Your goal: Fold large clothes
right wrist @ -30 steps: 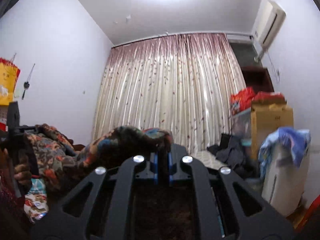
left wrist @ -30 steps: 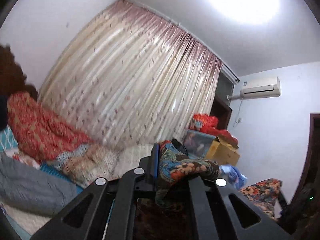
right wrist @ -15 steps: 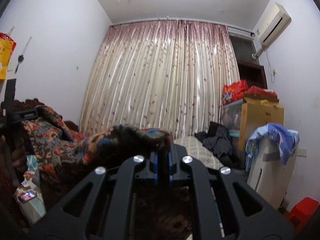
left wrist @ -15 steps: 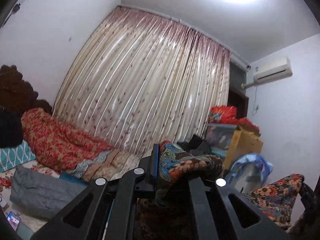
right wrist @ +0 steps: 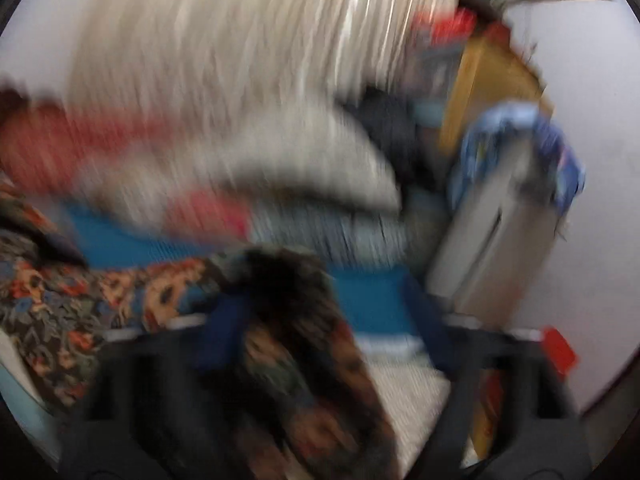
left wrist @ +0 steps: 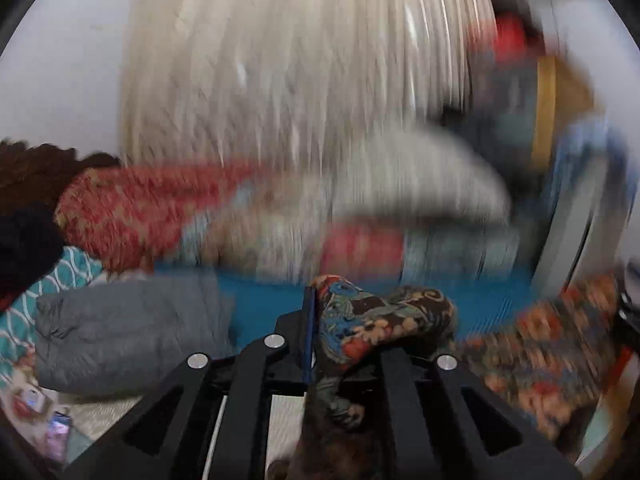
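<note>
A dark floral-patterned garment [left wrist: 376,324] is pinched in my left gripper [left wrist: 314,320], which is shut on a bunched edge of it; the cloth hangs down over the fingers and stretches away to the right [left wrist: 540,360]. In the right wrist view the same floral garment [right wrist: 288,320] drapes over my right gripper [right wrist: 320,320], whose blue pads [right wrist: 224,332] stand apart; the cloth stretches off to the left [right wrist: 80,304]. Both views are heavily motion-blurred.
A bed with a blue sheet [left wrist: 264,304], a grey folded garment [left wrist: 120,332], a red floral quilt [left wrist: 132,208] and a white pillow [left wrist: 420,176] lies ahead. A cream curtain [left wrist: 300,60] hangs behind. A white appliance with blue cloth [right wrist: 512,200] and a cardboard box [right wrist: 488,76] stand right.
Both grippers have swung sharply downward from facing the curtain and ceiling toward the bed. The right gripper's pads, pinched together before, now look spread with the cloth draped over them.
</note>
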